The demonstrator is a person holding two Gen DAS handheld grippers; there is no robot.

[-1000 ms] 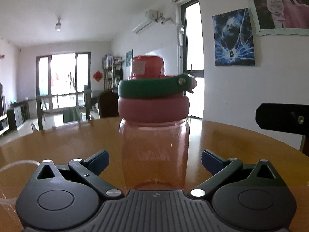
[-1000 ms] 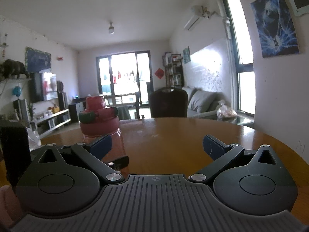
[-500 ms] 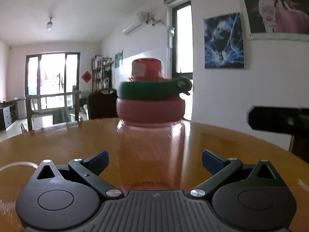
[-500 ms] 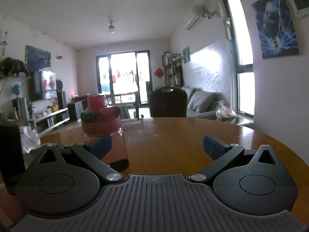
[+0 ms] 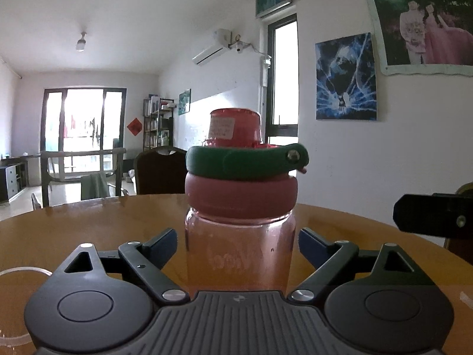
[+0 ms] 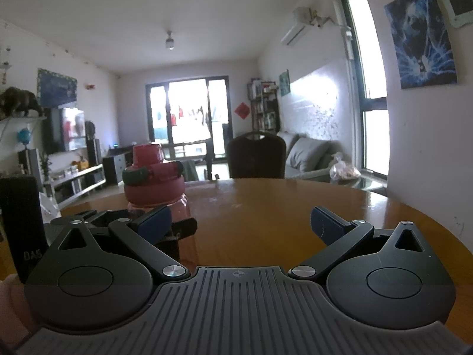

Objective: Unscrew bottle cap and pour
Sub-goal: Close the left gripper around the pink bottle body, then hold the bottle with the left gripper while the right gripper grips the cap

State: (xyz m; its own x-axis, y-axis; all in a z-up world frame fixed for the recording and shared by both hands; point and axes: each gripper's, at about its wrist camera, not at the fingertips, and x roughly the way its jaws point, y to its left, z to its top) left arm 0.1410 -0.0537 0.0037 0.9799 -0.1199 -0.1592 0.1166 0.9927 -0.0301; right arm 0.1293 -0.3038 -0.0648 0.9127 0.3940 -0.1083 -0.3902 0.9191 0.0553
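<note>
The translucent pink plastic bottle (image 5: 239, 254) stands upright on the round brown wooden counter (image 5: 88, 224), its wide pink screw cap (image 5: 241, 196) still on, with a green carry loop (image 5: 245, 162) lying around the cap's top and a narrower red spout lid (image 5: 235, 128) rising above that. In the left wrist view the bottle sits centred between the blue-padded fingers (image 5: 161, 244) of the left gripper (image 5: 238, 245), whose jaws stand apart on either side of the bottle body with a gap visible at each pad, so nothing is clamped. At the left edge of that view the rim of a clear plastic cup (image 5: 25, 270) shows on the counter. In the right wrist view the same bottle (image 6: 183, 207) appears off to the left, beyond the left finger of the right gripper (image 6: 241, 224), which is also spread wide with only bare counter (image 6: 280, 207) between its pads. A dark high-backed chair (image 6: 255, 156) stands at the counter's far side, and a grey sofa (image 6: 307, 156) sits beyond it by the wall.
</note>
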